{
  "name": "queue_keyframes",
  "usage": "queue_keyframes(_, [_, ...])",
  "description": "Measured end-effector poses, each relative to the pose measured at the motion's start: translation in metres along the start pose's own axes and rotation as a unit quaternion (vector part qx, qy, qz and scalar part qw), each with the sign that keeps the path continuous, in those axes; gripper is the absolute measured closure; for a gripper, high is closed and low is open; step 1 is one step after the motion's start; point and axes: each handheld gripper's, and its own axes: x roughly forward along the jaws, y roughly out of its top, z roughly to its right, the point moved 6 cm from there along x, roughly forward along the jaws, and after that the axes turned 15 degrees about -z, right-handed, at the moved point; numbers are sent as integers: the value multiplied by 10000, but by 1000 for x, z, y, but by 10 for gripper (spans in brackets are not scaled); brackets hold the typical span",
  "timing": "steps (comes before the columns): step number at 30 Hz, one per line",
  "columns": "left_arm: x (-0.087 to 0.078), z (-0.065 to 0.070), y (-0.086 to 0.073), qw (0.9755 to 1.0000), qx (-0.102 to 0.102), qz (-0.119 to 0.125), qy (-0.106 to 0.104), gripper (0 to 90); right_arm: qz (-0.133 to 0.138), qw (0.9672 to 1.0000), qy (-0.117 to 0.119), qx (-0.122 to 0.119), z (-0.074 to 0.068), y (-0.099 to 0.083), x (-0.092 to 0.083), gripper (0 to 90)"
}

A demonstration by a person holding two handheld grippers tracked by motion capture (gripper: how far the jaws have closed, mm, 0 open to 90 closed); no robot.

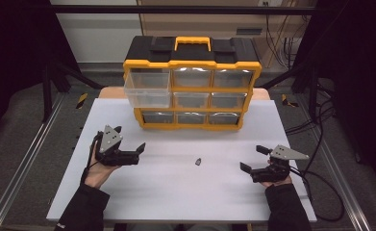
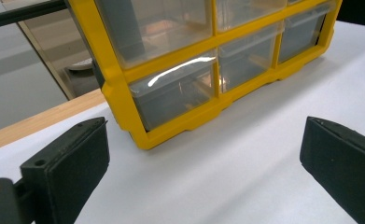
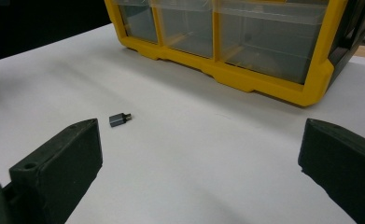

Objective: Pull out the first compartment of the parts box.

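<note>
A yellow and black drawer cabinet [image 1: 192, 82] stands at the back of the white table [image 1: 176, 187]; its top-left clear drawer [image 1: 147, 89] is pulled out. A small dark grey adapter [image 1: 198, 161] lies on the table in front of the cabinet, between my two grippers. My left gripper [image 1: 129, 139] is open at the left, empty, facing the cabinet's lower-left corner [image 2: 143, 137]. My right gripper [image 1: 254, 158] is open at the right, empty. In the right gripper view the adapter [image 3: 119, 119] lies ahead of the left jaw, apart from it.
Black cables [image 1: 320, 144] trail off the table's right side. Metal frame rails [image 1: 27, 159] run along both sides. A wooden tabletop edge [image 2: 40, 122] shows beyond the white sheet at the cabinet's left.
</note>
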Motion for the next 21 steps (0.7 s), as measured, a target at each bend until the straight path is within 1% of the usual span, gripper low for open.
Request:
queue_keyframes(3, [5,3,-4,10000,27,-50,-1,12,-18,10000,5,5,0,0,1,2])
queue_keyframes(6, [8,6,-7,9999,31,-115,-72,16,-7,10000,5,-3,0,0,0,2])
queue_keyframes(7, [9,7,-7,9999,44,-107,-100,16,-4,10000,6,-2,0,0,0,2])
queue_keyframes(10, [13,10,-10,9997,114,-190,-132,18,-5,10000,5,-2,0,0,0,2])
queue_keyframes(13, [16,15,-12,9993,114,-188,-287,18,-16,10000,13,3,-1,0,1,2])
queue_keyframes(14, [17,16,-13,9993,115,-186,-306,18,-22,10000,14,5,-1,0,1,2])
queue_keyframes(16, [18,18,-13,9989,69,-186,-423,18,-32,10000,15,11,-1,-1,1,2])
queue_keyframes(21, [23,24,-14,9975,6,-278,-653,12,-49,10000,10,-2,-1,-1,2,2])
